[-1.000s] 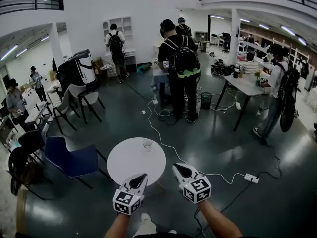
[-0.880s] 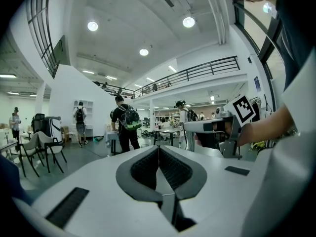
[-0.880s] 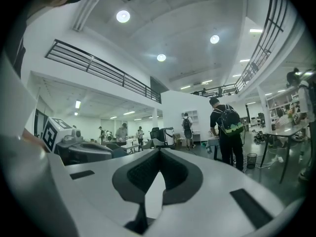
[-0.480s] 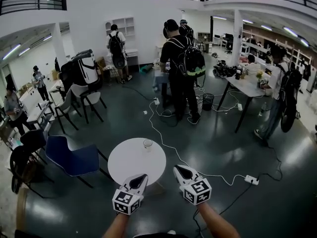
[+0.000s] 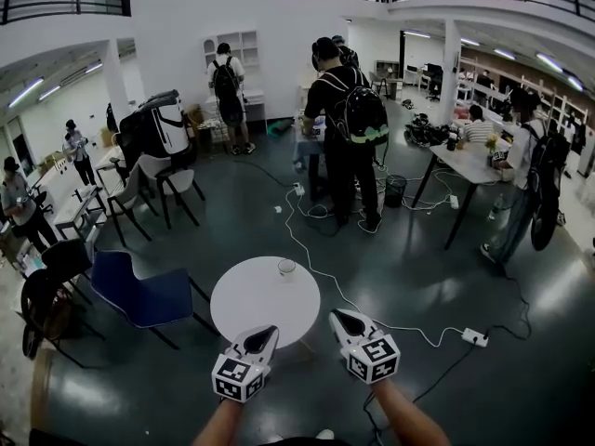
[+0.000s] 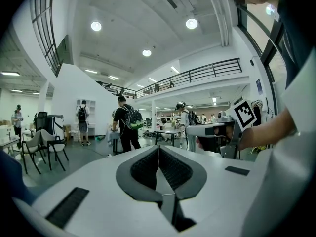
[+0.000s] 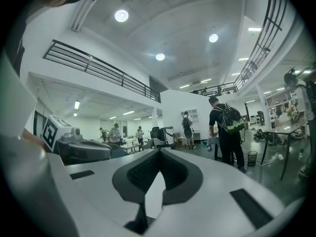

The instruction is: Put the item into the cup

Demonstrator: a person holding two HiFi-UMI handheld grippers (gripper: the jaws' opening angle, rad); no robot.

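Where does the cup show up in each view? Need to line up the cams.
Head view: cup at the far edge of the round white table.
Left gripper view: not in it.
Right gripper view: not in it.
Shared landmark: person with green-trimmed black backpack.

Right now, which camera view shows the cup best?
The head view. There the cup stands near the far edge of the round white table, small but unobstructed. The left gripper view and the right gripper view look out across the room and show neither the cup nor the table.
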